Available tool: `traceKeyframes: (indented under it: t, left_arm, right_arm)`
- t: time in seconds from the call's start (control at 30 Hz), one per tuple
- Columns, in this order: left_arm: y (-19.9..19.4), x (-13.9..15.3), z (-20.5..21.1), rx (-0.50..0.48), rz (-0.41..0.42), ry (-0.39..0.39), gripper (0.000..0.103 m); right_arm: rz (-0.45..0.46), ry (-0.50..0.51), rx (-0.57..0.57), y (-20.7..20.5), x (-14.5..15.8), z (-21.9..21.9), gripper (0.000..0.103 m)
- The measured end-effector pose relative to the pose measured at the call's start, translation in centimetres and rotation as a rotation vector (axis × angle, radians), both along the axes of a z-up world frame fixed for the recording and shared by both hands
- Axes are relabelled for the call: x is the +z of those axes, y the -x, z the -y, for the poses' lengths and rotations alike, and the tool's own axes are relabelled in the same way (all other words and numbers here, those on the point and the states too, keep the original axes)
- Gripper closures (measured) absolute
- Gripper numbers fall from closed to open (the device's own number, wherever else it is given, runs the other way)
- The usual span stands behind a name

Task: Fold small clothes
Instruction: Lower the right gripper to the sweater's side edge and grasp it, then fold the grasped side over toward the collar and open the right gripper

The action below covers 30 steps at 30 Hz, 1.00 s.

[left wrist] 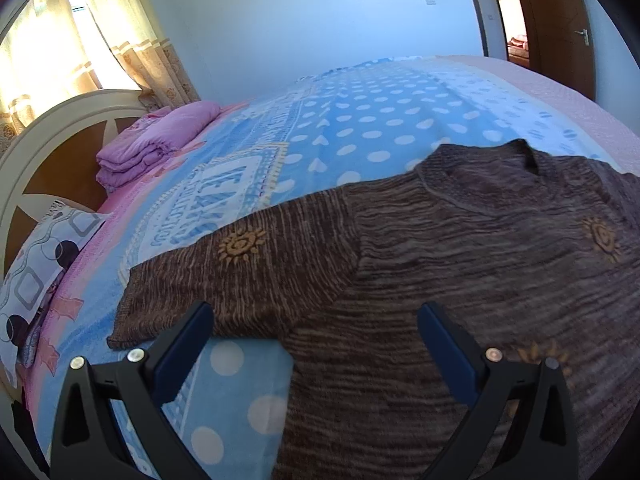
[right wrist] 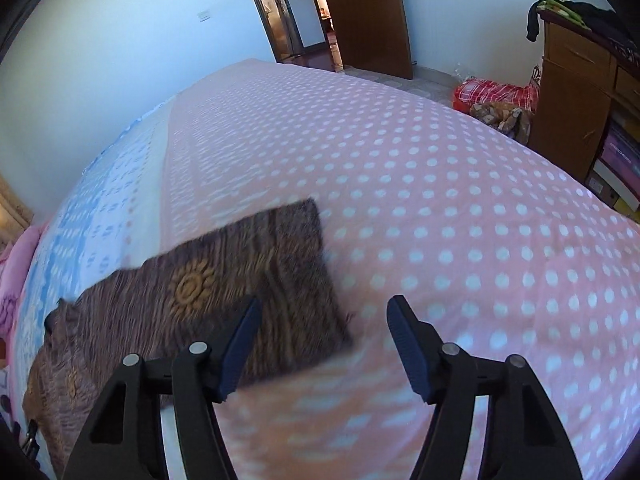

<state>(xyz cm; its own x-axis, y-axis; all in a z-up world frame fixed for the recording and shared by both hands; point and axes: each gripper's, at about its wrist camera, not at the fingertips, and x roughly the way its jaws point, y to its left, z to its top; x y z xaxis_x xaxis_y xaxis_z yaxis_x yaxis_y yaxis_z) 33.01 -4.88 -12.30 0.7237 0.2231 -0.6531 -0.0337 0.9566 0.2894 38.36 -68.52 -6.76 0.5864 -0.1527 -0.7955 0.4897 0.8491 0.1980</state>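
While a brown sweater [left wrist: 460, 280] lies spread flat on the bed [left wrist: 340, 128], sleeves out to each side, the left gripper [left wrist: 316, 348] hovers over one sleeve and the right gripper [right wrist: 324, 344] over the other sleeve's cuff, both with fingers [right wrist: 404, 344] parted and empty.

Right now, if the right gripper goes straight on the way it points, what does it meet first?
Most likely the pink dotted blanket, just beside the brown sweater's sleeve end. The right gripper is open and holds nothing; depth is hard to judge here.
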Motion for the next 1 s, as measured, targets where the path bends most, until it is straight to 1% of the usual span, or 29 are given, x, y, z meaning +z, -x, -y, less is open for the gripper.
traceKeyframes:
  t: [0.07, 0.1, 0.13, 0.17, 0.2, 0.23, 0.27, 0.3, 0.4, 0.5, 0.6, 0.7, 0.83, 0.9, 1.0]
  left_arm:
    - [-0.9, -0.2, -0.1, 0.015, -0.002, 0.000, 0.000]
    - [-1.3, -0.3, -0.2, 0.023, -0.007, -0.002, 0.000]
    - [-1.8, -0.5, -0.3, 0.027, -0.013, 0.003, 0.000]
    - [-2.1, -0.6, -0.3, 0.031, -0.018, 0.005, 0.000]
    - [-2.3, -0.8, -0.3, 0.037, -0.023, 0.007, 0.000]
    - [-2.5, -0.9, -0.3, 0.039, -0.027, 0.012, 0.000]
    - [-2.6, -1.0, -0.3, 0.039, -0.031, 0.017, 0.000]
    - [-2.7, -1.2, -0.3, 0.040, -0.032, 0.022, 0.000]
    - [-2.5, -1.4, -0.3, 0.033, -0.041, 0.038, 0.000]
    - [-2.2, -1.4, -0.5, 0.030, -0.042, 0.049, 0.000]
    - [-1.9, -1.0, -1.1, 0.031, -0.043, 0.082, 0.000]
    - [-1.6, -0.7, -1.5, 0.031, -0.038, 0.107, 0.000]
    - [-1.3, -0.5, -2.0, 0.026, -0.040, 0.142, 0.000]
    - [-1.2, -0.3, -2.3, 0.025, -0.040, 0.162, 0.000]
    - [-1.0, -0.1, -2.8, 0.023, -0.026, 0.194, 0.000]
  right_arm:
    - [-0.007, -0.008, 0.002, -1.0, -0.4, 0.5, 0.040]
    - [-0.021, -0.015, 0.000, -1.5, -0.8, 0.8, 0.044]
    - [-0.035, -0.036, -0.002, -2.1, -1.4, 1.2, 0.052]
    - [-0.037, -0.044, -0.003, -2.4, -1.7, 1.4, 0.055]
    - [-0.035, -0.035, 0.003, -2.7, -1.7, 1.3, 0.062]
    - [-0.034, -0.024, 0.018, -3.0, -1.7, 1.1, 0.078]
    - [-0.036, -0.032, 0.041, -3.3, -1.7, 0.8, 0.086]
    - [-0.042, -0.038, 0.057, -3.6, -1.7, 0.5, 0.092]
    - [-0.053, -0.025, 0.090, -3.9, -1.6, -0.4, 0.099]
    - [-0.042, -0.005, 0.099, -4.1, -0.7, -1.3, 0.101]
    - [-0.006, 0.026, 0.110, -3.9, 1.2, -2.4, 0.101]
    - [0.041, 0.048, 0.140, -4.0, 3.8, -3.9, 0.102]
    - [0.099, 0.093, 0.204, -4.3, 7.5, -7.1, 0.102]
    - [0.119, 0.098, 0.238, -4.3, 8.9, -8.8, 0.102]
    - [0.151, 0.136, 0.291, -4.4, 10.8, -12.1, 0.102]
